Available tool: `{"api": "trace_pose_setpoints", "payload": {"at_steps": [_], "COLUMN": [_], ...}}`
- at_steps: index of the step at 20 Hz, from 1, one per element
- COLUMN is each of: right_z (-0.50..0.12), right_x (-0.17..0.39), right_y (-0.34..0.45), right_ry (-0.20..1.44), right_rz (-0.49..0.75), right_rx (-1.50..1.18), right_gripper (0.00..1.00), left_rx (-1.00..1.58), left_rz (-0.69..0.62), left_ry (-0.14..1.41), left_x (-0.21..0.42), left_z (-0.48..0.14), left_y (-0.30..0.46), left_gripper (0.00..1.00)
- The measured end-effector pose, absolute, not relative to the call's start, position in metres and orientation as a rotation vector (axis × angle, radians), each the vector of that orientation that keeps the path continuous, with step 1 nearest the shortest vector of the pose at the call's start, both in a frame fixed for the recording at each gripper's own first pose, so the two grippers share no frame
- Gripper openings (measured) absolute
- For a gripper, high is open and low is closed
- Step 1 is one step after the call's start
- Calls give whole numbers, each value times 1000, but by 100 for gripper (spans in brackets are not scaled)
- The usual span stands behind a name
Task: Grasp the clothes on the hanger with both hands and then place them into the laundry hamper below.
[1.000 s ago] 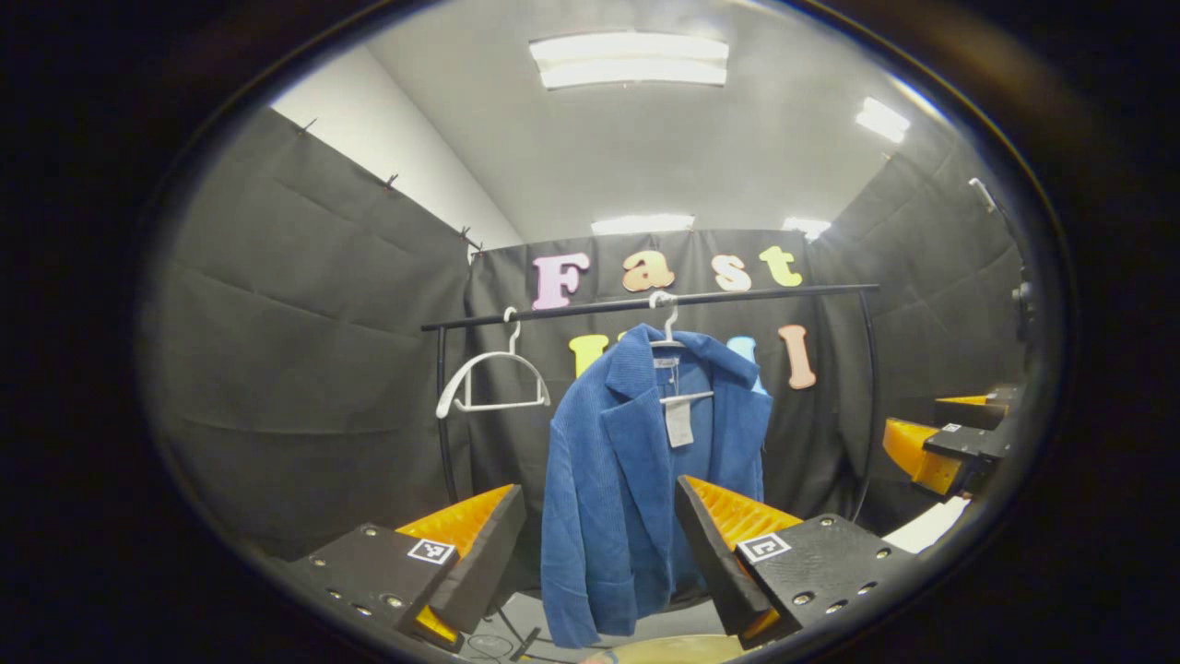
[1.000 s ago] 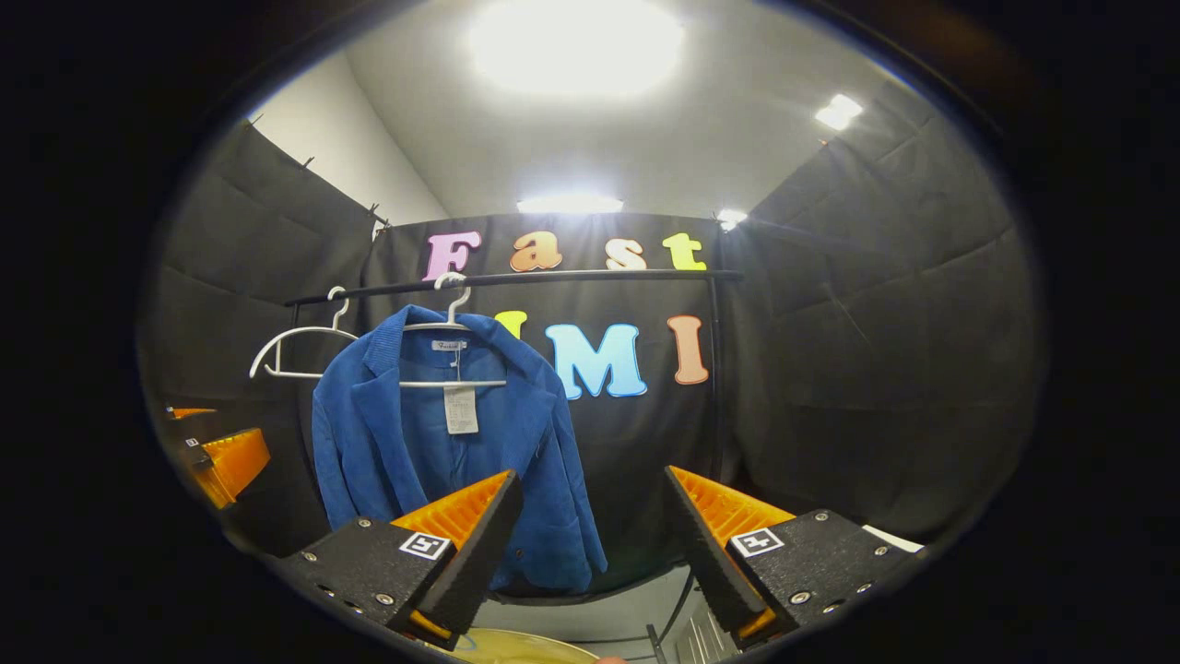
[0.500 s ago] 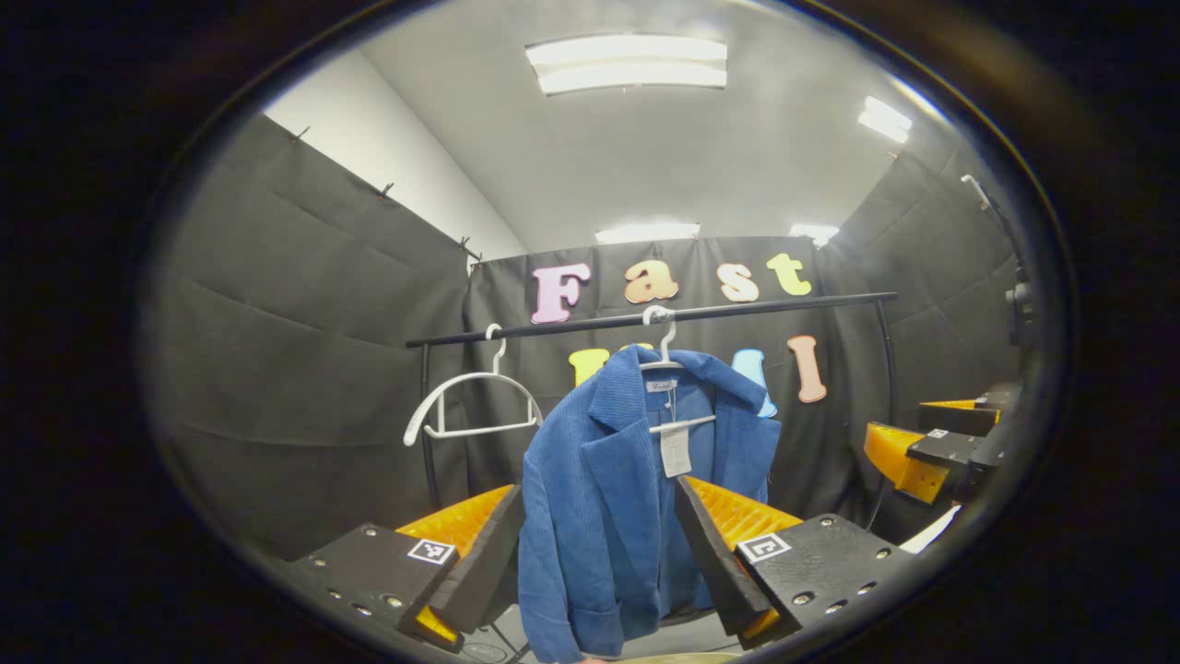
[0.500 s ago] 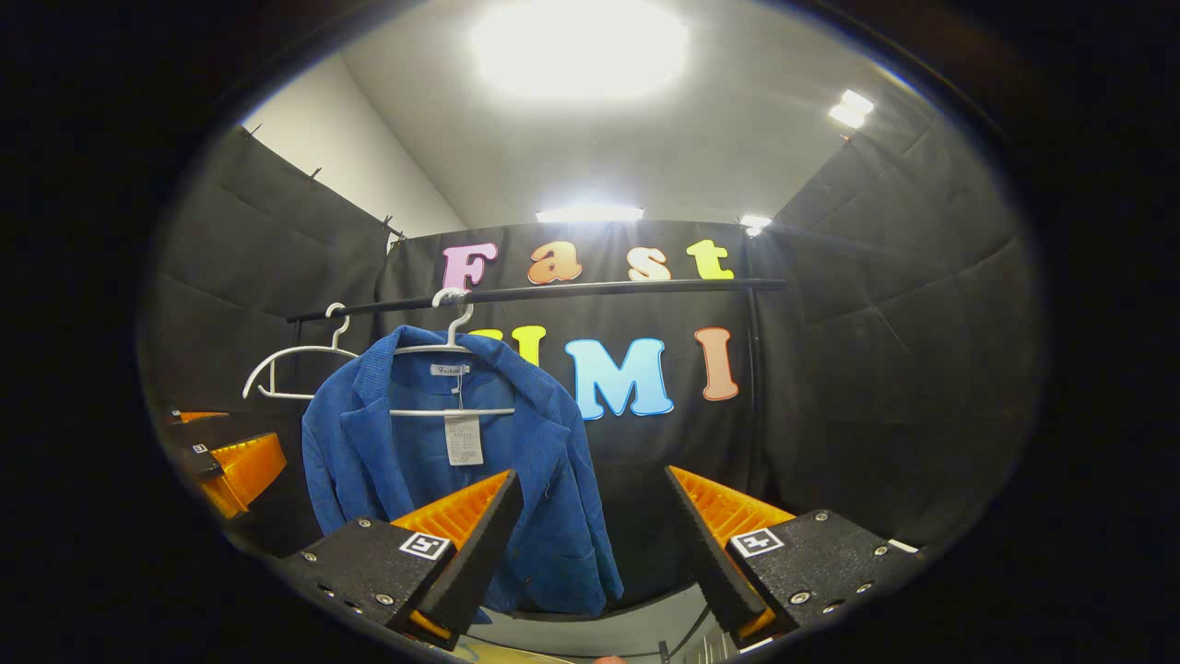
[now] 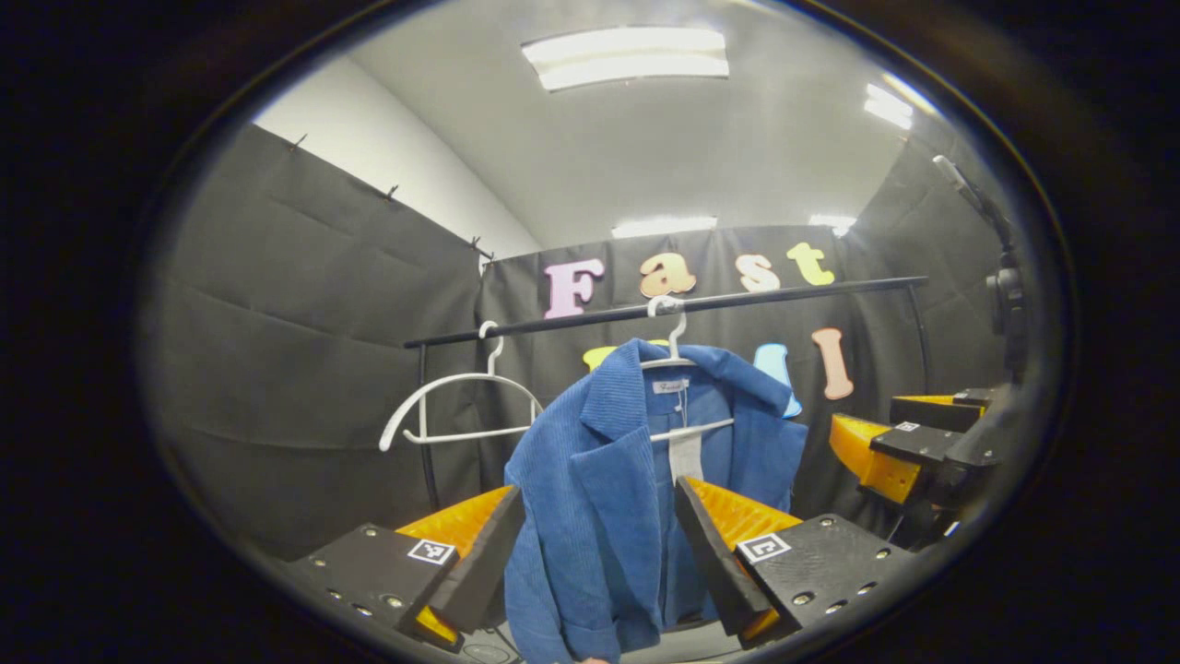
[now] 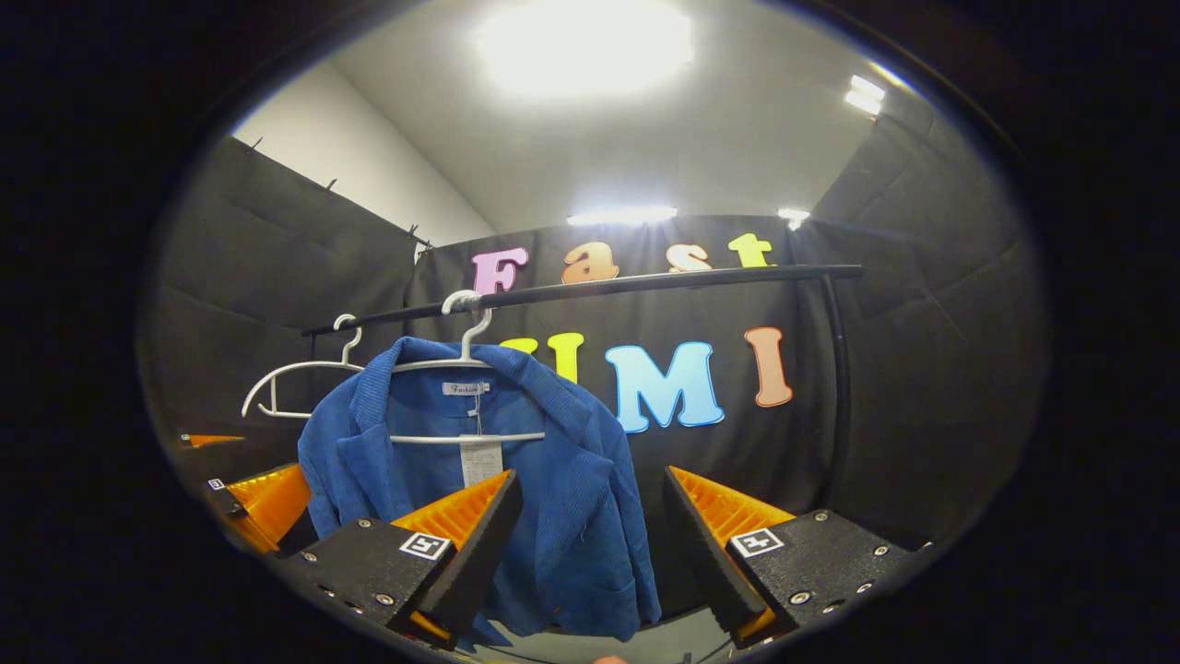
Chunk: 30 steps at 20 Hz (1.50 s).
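Blue jacket (image 5: 608,498) on hanger (image 6: 466,355), rail (image 6: 590,286) above, left gripper (image 5: 599,544) and right gripper (image 6: 590,535) fingers apart, seemingly short of the cloth

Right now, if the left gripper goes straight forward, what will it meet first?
Most likely the blue corduroy jacket, hanging between the open fingers of the left gripper. Its depth is unclear.

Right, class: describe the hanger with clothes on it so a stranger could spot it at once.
Find the black rail crossing the booth's back wall. Two white hangers hook over it. Yours is the hanger nearer the rail's middle, carrying a blue jacket; the bare hanger beside it holds nothing.
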State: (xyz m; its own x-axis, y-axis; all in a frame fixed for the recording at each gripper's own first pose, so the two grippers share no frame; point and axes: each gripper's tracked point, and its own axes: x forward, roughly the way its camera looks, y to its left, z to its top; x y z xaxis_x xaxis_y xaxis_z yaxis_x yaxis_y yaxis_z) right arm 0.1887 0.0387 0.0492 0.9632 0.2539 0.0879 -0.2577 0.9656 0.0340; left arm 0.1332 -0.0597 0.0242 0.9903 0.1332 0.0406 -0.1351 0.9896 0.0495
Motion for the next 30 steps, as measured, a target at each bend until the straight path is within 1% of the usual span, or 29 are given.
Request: {"api": "trace_pose_setpoints", "payload": {"at_steps": [9,17,22,29,30], "right_z": [34,14,-3,-20,-16], "right_x": [254,297,323,353,352], "right_y": [56,87,99,108,111], "right_ry": [-59,-44,-16,12,-2], "right_rz": [329,412,426,411,427], "right_rx": [67,81,94,72,74], "right_gripper": [94,94,94,94,93], "left_rx": [67,64,79,130,141], "left_rz": [186,253,292,317,314], "left_ry": [-40,-14,25,45,52], "left_x": [184,221,239,261,263], "left_z": [14,-11,-33,-45,-47], "left_y": [-80,-73,-67,-64,-64], "left_gripper": [100,100,100,100,99]}}
